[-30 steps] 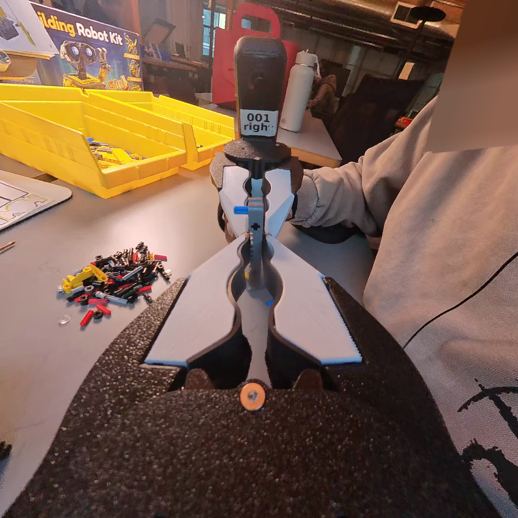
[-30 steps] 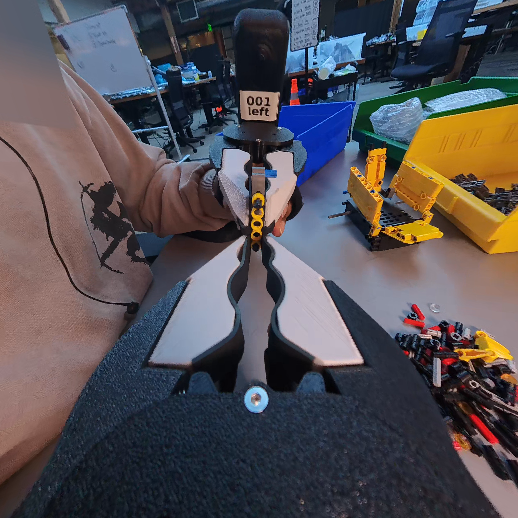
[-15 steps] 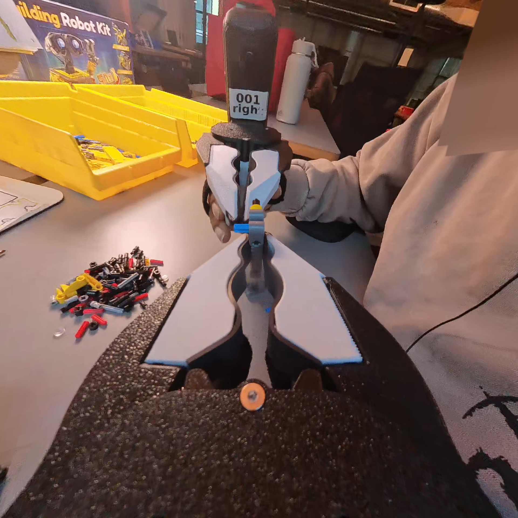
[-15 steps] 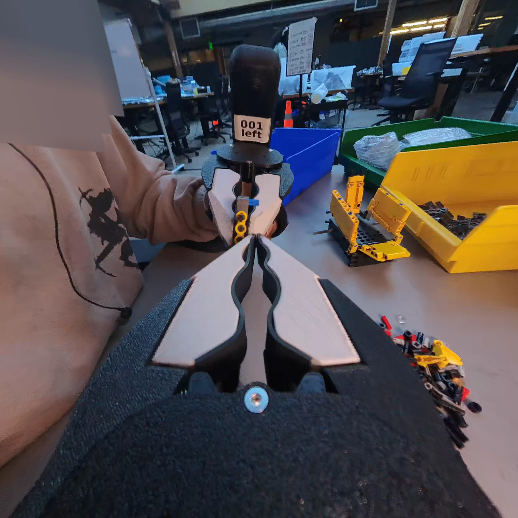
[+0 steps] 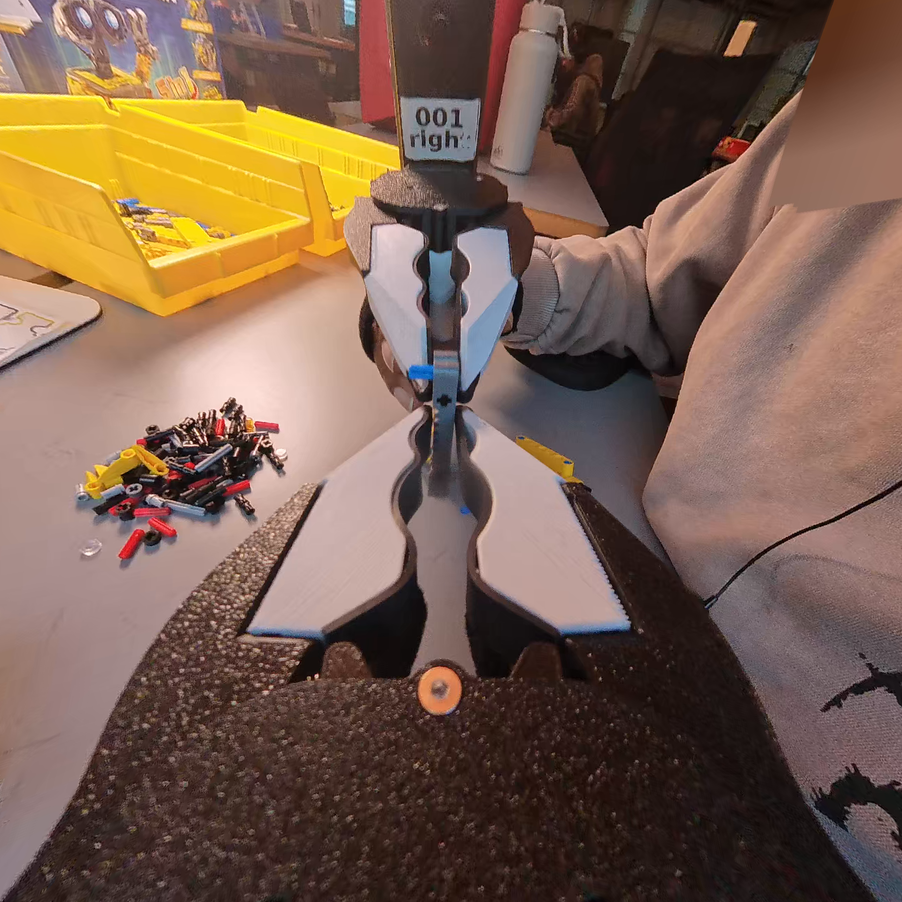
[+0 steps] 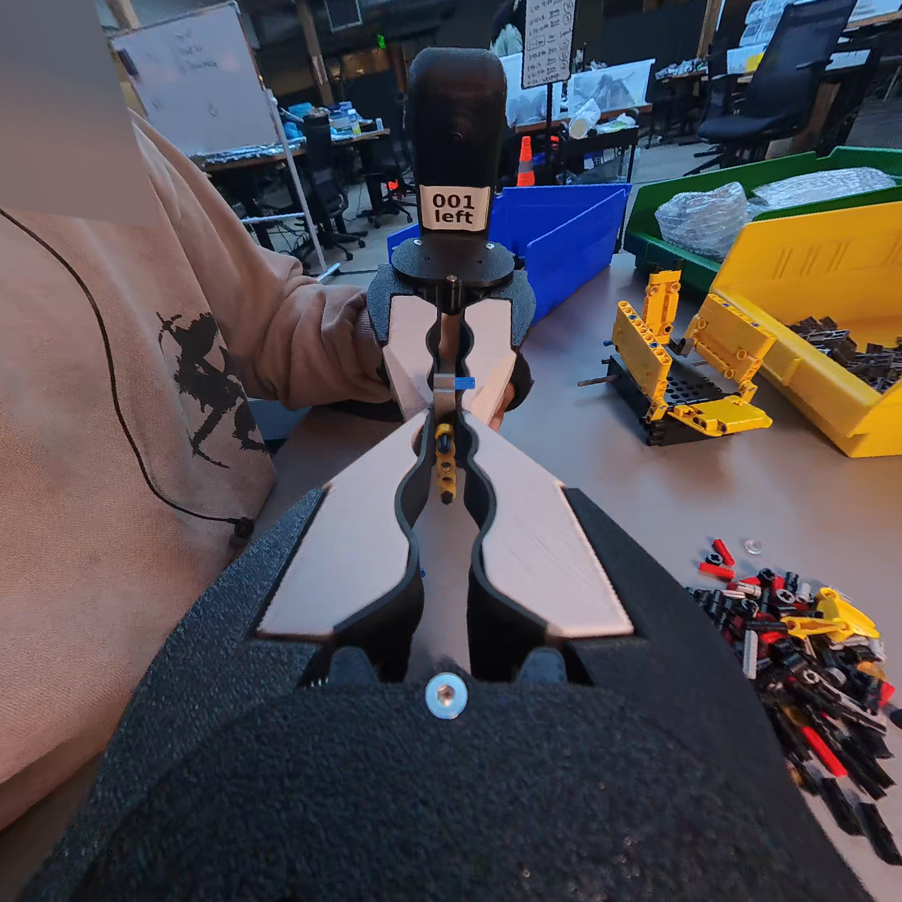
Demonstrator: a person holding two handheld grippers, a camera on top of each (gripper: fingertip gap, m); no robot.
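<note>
— How many grippers are there, and how do they stand?

— Two, tip to tip above the grey table. The left gripper has its fingers closed on one grey beam, which stands upright between them. One blue pin sticks out sideways from that beam near its top.

— And the other?

— The right gripper has its fingers pressed together on one yellow beam with a row of holes; one black pin sits in it. The yellow beam's far end meets the grey beam at the fingertips. Whether the two beams are joined cannot be told.

— What lies on the table?

— One loose pile of small parts, black, red, grey and yellow, to the left of the left gripper. One clear round piece lies just apart from the pile. A second yellow beam lies flat beside the left gripper's right finger.

— Bins?

— The left wrist view shows at least two yellow bins side by side, the nearest holding small pieces. The right wrist view shows one yellow bin with dark parts in it, one green bin holding plastic bags, and one blue bin.

— Anything else?

— One half-built yellow and black model stands near that yellow bin. One white bottle stands on a farther table. A person's sleeve reaches to each gripper.
</note>
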